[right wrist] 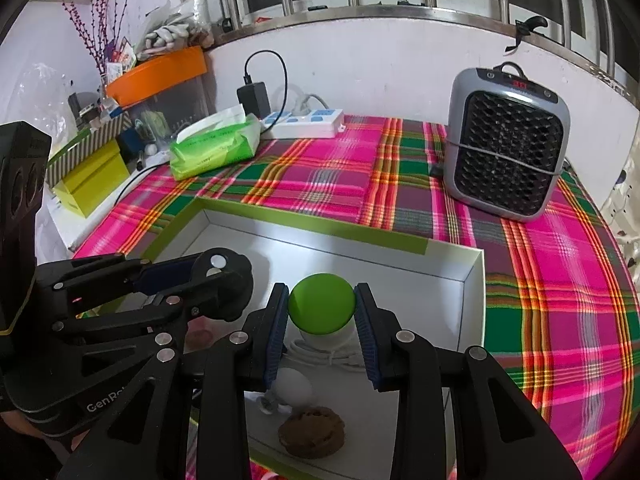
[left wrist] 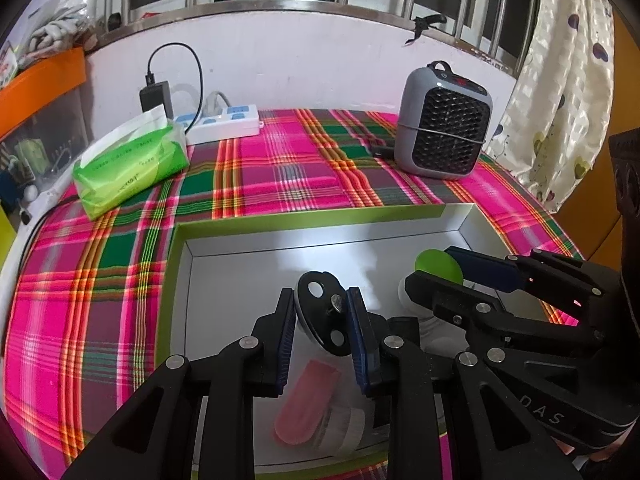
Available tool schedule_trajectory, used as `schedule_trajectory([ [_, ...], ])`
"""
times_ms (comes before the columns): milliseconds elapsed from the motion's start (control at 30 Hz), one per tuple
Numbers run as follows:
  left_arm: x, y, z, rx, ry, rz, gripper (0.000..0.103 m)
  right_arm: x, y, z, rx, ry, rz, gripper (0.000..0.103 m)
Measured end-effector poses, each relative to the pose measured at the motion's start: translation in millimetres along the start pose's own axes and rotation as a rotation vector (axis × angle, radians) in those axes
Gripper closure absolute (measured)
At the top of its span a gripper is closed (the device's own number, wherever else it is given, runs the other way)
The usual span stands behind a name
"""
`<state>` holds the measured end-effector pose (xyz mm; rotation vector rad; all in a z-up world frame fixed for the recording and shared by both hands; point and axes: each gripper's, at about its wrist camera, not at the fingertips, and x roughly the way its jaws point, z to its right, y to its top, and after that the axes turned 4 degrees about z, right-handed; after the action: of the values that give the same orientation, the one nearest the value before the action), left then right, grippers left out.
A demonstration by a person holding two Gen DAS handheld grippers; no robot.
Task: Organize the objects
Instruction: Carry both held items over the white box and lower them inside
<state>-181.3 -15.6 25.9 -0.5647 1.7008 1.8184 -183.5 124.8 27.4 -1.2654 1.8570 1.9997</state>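
Observation:
My left gripper (left wrist: pixel 320 296) is shut on a black oval disc (left wrist: pixel 316 316) with holes and a screw, held just above the floor of a white box with a green rim (left wrist: pixel 280 221). A pink piece in a clear bag (left wrist: pixel 306 404) lies in the box below the disc. My right gripper (right wrist: pixel 322 300) is shut on a green-domed object with a white base (right wrist: pixel 320 310), also over the box (right wrist: pixel 320 225). A white cable (right wrist: pixel 332 354), a white ball (right wrist: pixel 294 388) and a brown cookie-like lump (right wrist: pixel 312 432) lie under it. The two grippers hang side by side.
A grey fan heater (right wrist: pixel 508 140) stands at the back right on the plaid cloth (right wrist: pixel 552 300). A green tissue pack (right wrist: pixel 214 148) and a white power strip (right wrist: pixel 308 122) with a charger sit at the back left. Yellow boxes (right wrist: pixel 92 176) stand past the left edge.

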Motion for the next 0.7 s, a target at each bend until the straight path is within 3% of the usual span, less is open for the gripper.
schedule_trajectory([
  [267,8.4,-2.5,1.5,0.0,0.005,-0.057,0.08,3.7,-3.4,1.3,0.004,-0.01,-0.018,0.068],
  [700,2.3,-1.7,-1.6,-0.018,-0.016,-0.03,0.08,-1.9,-5.9,-2.4,0.0,0.005,0.003,0.068],
])
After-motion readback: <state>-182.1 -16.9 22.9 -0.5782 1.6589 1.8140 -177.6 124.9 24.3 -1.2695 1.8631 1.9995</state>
